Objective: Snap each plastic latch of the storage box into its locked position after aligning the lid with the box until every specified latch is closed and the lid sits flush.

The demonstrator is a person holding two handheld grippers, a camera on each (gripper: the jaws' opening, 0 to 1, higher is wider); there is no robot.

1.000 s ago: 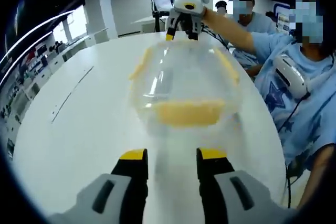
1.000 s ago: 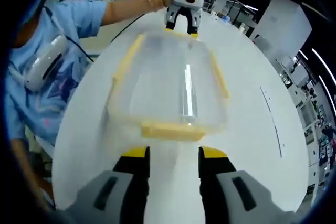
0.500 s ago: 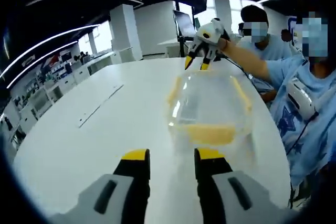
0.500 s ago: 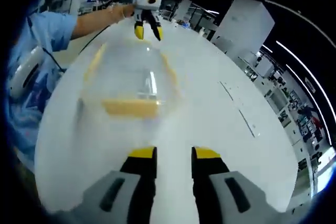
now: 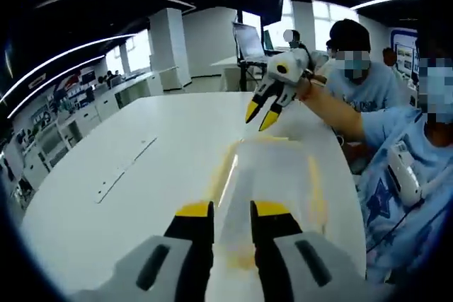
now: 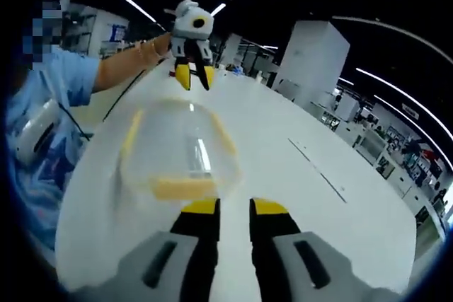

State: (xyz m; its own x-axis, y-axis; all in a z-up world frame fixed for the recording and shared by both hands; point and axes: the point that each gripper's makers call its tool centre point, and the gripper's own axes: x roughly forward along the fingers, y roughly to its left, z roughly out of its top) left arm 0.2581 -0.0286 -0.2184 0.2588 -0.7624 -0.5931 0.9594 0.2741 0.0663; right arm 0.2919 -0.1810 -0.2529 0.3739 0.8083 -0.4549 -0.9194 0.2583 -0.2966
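We see a white round table [image 5: 141, 189]. On it rests a clear storage box [image 6: 177, 150] with yellow latches [image 6: 180, 189].

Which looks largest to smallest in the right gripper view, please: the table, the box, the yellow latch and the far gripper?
1. Table, largest by far.
2. Box.
3 and 4. Yellow latch and left gripper look about alike; the gripper is farther from the camera, so I would not rank them.
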